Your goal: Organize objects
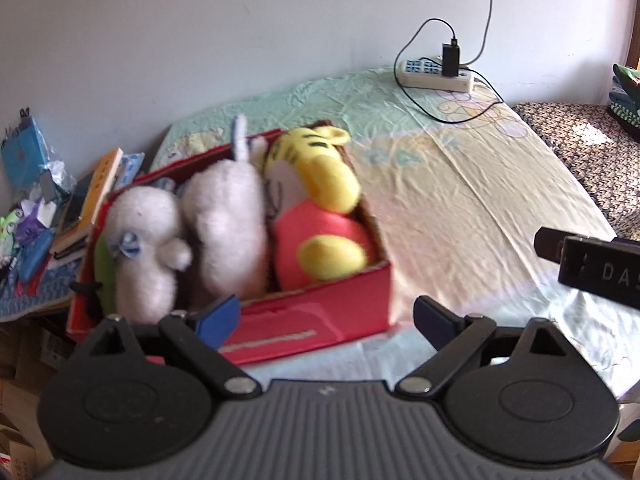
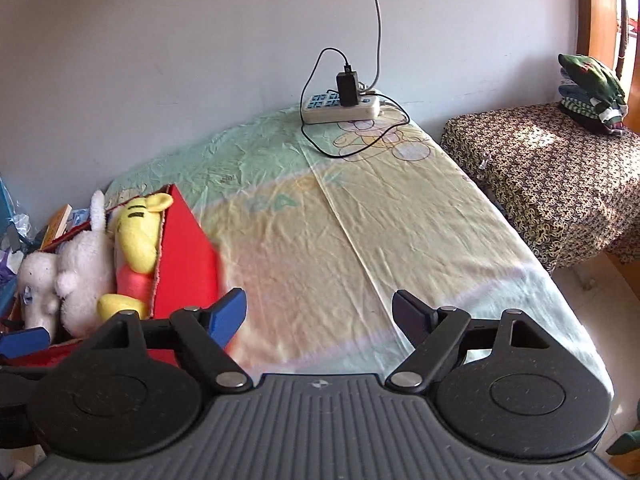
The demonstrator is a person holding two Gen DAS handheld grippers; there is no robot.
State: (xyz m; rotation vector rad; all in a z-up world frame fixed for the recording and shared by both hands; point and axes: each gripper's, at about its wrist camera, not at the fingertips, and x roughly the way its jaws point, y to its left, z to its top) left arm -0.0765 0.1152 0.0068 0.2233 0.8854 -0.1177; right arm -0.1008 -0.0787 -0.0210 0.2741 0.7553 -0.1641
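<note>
In the red box point(image 1: 320, 308) at the bed's left end: three plush toys point(image 1: 224, 220), packed. Bed sheet point(image 2: 360, 240) otherwise bare; sorting looks nearly finished. My left gripper point(image 1: 326, 320) and right gripper point(image 2: 318, 312): spread, empty.

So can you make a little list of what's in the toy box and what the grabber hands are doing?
box: red box at the bed's left end
toys inside: two white plush toys, one yellow striped plush
bed sheet: bare in the middle
far end: power strip with charger plugged in
left gripper: open, empty
right gripper: open, empty
</note>
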